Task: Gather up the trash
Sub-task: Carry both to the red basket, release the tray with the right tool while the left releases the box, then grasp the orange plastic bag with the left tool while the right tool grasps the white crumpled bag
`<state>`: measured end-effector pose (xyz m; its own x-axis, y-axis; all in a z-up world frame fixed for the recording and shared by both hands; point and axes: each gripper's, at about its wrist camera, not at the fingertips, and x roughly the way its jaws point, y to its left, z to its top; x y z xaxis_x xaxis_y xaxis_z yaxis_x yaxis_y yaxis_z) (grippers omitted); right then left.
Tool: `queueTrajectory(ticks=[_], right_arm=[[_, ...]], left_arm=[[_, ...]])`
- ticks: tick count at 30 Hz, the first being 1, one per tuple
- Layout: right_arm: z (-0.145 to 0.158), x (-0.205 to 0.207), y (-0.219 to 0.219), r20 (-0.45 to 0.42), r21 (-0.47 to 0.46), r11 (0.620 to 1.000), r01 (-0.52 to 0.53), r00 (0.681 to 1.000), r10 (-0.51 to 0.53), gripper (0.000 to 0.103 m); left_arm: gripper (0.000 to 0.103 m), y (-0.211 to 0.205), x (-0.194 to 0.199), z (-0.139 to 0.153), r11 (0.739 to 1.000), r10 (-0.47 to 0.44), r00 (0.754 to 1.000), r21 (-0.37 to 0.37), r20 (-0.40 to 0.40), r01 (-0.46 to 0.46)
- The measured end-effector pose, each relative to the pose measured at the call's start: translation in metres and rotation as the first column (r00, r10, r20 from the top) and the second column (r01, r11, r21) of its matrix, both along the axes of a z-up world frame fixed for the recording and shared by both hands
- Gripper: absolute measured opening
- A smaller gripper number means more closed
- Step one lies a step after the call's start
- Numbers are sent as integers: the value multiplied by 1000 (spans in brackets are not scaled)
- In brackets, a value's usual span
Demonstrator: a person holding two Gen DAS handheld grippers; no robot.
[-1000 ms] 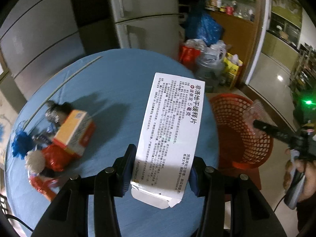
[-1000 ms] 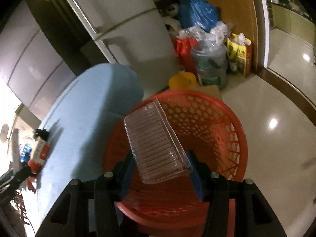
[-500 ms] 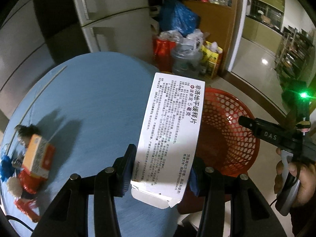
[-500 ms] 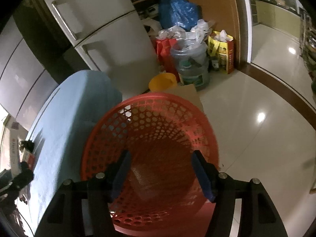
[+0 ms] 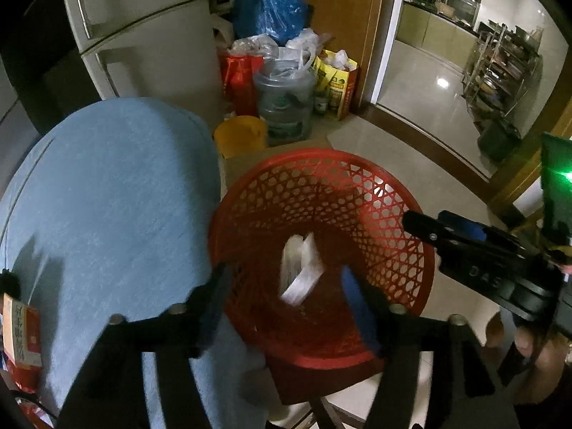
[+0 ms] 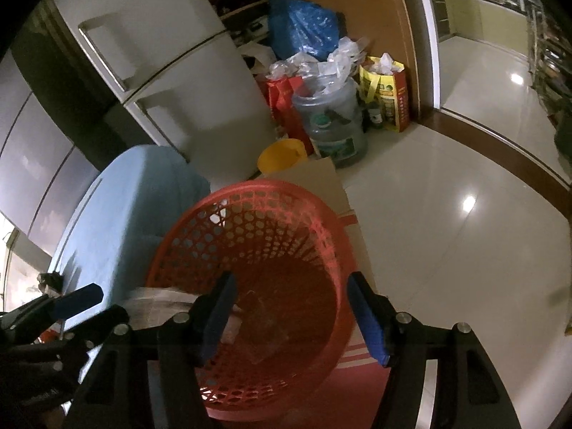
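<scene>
A red mesh basket [image 5: 357, 193] stands on the floor beside the blue-clothed round table [image 5: 107, 196]. My left gripper [image 5: 286, 300] hovers over the basket with its jaws opening. A white printed carton [image 5: 300, 271], blurred, falls free between them, touching neither pad. In the right wrist view the carton [image 6: 157, 304] shows pale at the basket's [image 6: 250, 221] left rim, beside my left gripper [image 6: 71, 300]. My right gripper [image 6: 291, 307] is open and empty above the basket; a clear plastic tray [image 6: 264, 325] lies dimly at the bottom. An orange box [image 5: 21, 332] remains on the table's left edge.
Behind the basket stand a yellow bucket [image 5: 243, 136], a water jug [image 5: 286, 107] stuffed with plastic, red and yellow bags [image 5: 336, 78] and a blue sack [image 5: 268, 10] against a fridge [image 5: 150, 35]. Flat cardboard [image 6: 314, 178] lies under the basket. Tiled floor [image 6: 464, 178] stretches right.
My left gripper swung from above the table to above the basket and let go of the white carton. My right gripper released the clear tray into the basket and stayed open.
</scene>
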<state>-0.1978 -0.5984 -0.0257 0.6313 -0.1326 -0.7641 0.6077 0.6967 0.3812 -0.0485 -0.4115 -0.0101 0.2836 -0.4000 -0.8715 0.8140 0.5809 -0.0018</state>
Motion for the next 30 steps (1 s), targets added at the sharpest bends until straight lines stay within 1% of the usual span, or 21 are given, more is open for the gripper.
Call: queueTrajectory(ticks=[3, 8, 15, 18, 21, 25, 27, 30], right_arm=[[3, -4, -3, 3, -8, 1000, 13, 1000, -13, 68], [3, -5, 0, 0, -1, 1000, 16, 1000, -16, 68], [11, 4, 17, 14, -7, 999, -32, 999, 32, 68], [13, 12, 31, 8, -9, 997, -70, 998, 70, 68], [17, 20, 45, 2, -24, 994, -108, 994, 108, 68], [26, 35, 71, -2, -45, 985, -168, 986, 168, 68], [31, 43, 86, 2, -54, 979, -196, 981, 196, 68], [36, 55, 111, -1, -67, 967, -244, 970, 244, 68]], left_arm=[[67, 6, 4, 3, 1000, 13, 1000, -11, -8, -13], [68, 26, 17, 8, 997, 69, 998, -28, -2, -69], [69, 79, 33, 16, 982, 177, 984, -59, 6, -177], [69, 110, 38, 16, 970, 235, 972, -63, 6, -234], [69, 147, 44, 16, 950, 305, 952, -77, -5, -304], [70, 195, 51, 18, 915, 392, 920, -100, -13, -391], [71, 222, 54, 18, 891, 443, 896, -107, -12, -442], [72, 263, 55, 18, 841, 530, 848, -122, -16, -528]])
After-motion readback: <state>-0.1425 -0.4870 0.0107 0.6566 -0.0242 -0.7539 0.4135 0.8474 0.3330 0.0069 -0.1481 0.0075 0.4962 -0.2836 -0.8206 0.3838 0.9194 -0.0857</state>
